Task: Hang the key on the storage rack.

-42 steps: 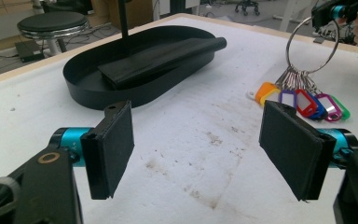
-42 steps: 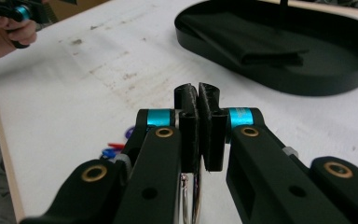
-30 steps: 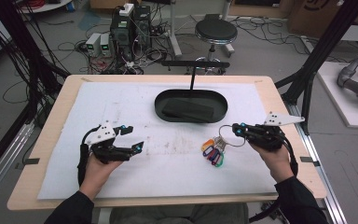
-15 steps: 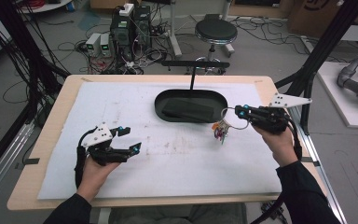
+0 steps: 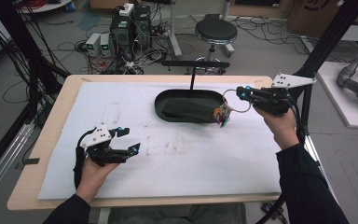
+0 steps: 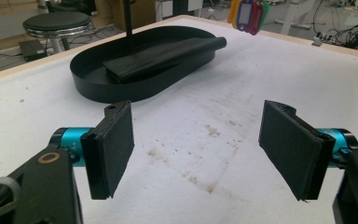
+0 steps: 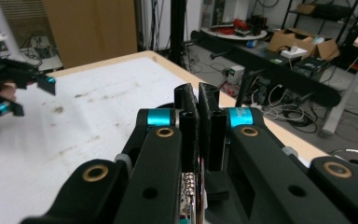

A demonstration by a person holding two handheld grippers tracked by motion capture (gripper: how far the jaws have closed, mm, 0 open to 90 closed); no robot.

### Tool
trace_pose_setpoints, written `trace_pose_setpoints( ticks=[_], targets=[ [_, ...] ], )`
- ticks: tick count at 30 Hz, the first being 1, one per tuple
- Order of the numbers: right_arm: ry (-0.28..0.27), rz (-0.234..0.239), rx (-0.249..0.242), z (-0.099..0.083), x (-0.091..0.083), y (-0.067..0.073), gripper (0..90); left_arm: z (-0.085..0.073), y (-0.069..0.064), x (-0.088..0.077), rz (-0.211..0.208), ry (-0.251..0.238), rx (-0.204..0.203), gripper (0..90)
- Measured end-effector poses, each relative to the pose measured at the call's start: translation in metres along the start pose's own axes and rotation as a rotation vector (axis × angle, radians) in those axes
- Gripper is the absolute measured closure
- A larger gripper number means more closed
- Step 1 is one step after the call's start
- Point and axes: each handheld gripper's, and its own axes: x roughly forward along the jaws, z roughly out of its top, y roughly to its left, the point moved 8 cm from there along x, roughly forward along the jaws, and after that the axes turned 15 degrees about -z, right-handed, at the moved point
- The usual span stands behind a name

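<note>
The bunch of keys (image 5: 222, 115), on a wire ring with coloured tags, hangs in the air at the right end of the black oval tray (image 5: 168, 109), at about two o'clock from the table's centre in the high view. The right gripper (image 5: 240, 93) holds the ring, its jaws pressed together on it; in the right gripper view the two black pads meet with metal showing just below them. The tags dangle over the tray's rim, just beside the dark flat pad (image 5: 186, 108) lying inside it. As I judge it, the pick-up is done and the carry is nearly over; what is left is to lower the bunch into the tray and let go. The left gripper (image 5: 129, 140) rests low on the white table cover (image 5: 177, 158) at about eight o'clock, jaws spread wide with nothing between them, well apart from the tray
</note>
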Motion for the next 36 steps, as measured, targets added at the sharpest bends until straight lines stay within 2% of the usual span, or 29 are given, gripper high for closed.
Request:
trace_pose_setpoints(
  ticks=[9, 15, 24, 29, 31, 36],
  targets=[
    [-0.019, -0.029, 0.012, 0.01, 0.014, -0.014, 88.0, -0.003, 0.0, -0.003, -0.002, 0.0, -0.004, 26.4],
    [-0.024, -0.057, 0.02, 0.016, 0.032, -0.024, 88.0, -0.004, 0.0, -0.005, 0.002, -0.003, -0.009, 26.4],
    [-0.001, -0.091, 0.031, 0.012, 0.057, -0.033, 88.0, -0.004, 0.0, -0.004, -0.003, 0.0, -0.009, 26.4],
    [0.015, -0.109, 0.055, 0.009, 0.069, -0.04, 88.0, -0.004, 0.0, -0.005, -0.002, -0.002, -0.009, 26.4],
    [0.019, -0.124, 0.046, 0.01, 0.075, -0.042, 88.0, -0.005, 0.0, -0.005, -0.002, -0.003, -0.012, 26.3],
    [0.018, -0.142, 0.061, 0.009, 0.085, -0.046, 88.0, -0.005, 0.0, -0.007, 0.0, -0.004, -0.011, 26.4]
  ],
)
